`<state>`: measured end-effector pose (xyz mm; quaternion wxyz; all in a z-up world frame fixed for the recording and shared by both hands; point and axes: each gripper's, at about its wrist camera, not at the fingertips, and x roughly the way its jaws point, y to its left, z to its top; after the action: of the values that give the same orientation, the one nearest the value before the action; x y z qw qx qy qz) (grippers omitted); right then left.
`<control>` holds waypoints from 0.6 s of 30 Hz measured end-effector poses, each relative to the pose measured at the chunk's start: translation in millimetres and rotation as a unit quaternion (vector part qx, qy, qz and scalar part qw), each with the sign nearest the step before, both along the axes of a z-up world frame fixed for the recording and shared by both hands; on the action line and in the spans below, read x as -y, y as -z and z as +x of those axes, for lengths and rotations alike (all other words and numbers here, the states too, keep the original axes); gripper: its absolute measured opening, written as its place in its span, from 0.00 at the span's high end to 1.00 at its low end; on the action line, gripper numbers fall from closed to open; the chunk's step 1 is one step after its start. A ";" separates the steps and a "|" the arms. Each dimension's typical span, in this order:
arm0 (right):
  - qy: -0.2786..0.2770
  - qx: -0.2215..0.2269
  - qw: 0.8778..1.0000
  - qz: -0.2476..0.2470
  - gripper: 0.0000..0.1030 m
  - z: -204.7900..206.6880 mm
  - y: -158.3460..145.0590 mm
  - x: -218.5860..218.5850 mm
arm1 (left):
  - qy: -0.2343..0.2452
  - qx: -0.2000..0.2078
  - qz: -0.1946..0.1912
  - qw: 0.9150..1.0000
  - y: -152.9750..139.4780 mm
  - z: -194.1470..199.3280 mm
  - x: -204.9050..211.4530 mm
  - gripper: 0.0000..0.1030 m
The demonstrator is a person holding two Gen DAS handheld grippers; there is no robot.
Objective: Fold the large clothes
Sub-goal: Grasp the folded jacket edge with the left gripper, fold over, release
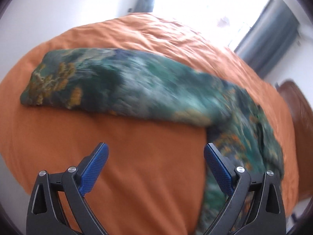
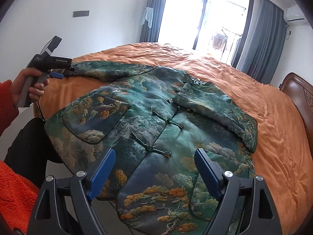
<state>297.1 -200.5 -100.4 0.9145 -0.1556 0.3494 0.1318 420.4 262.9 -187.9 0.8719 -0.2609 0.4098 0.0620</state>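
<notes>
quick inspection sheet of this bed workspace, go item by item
surface: bed with orange cover, wrinkled, bare around the garment
job's things: green patterned jacket lies front up, frog buttons fastened; sleeve on the right side folded across the chest; the other sleeve stretched out flat toward the left gripper
clutter: nothing seen
grippers: left gripper open over bare cover, holding nothing; right gripper open above the jacket's lower front, holding nothing
cables: thin dark cord hangs below the left hand
surroundings: bright window with grey curtains, wooden headboard, air conditioner, white walls
</notes>
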 end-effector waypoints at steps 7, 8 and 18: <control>0.020 -0.010 1.000 0.009 0.18 2.2 -0.3 11.3 | -0.163 0.025 -0.085 0.983 27.2 23.0 -90.3 0.05; 0.023 -0.013 1.000 0.009 0.18 1.5 0.3 12.4 | -0.182 0.027 -0.085 0.979 29.1 24.4 -96.7 0.08; 0.027 -0.022 0.999 0.019 0.18 -5.3 5.2 14.3 | -0.119 0.050 0.198 0.972 -51.4 50.7 -16.5 0.91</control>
<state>291.8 -214.7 -105.6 0.9125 -0.1260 0.3711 0.1175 471.1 279.4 -136.5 0.9120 -0.1331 0.3109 0.2323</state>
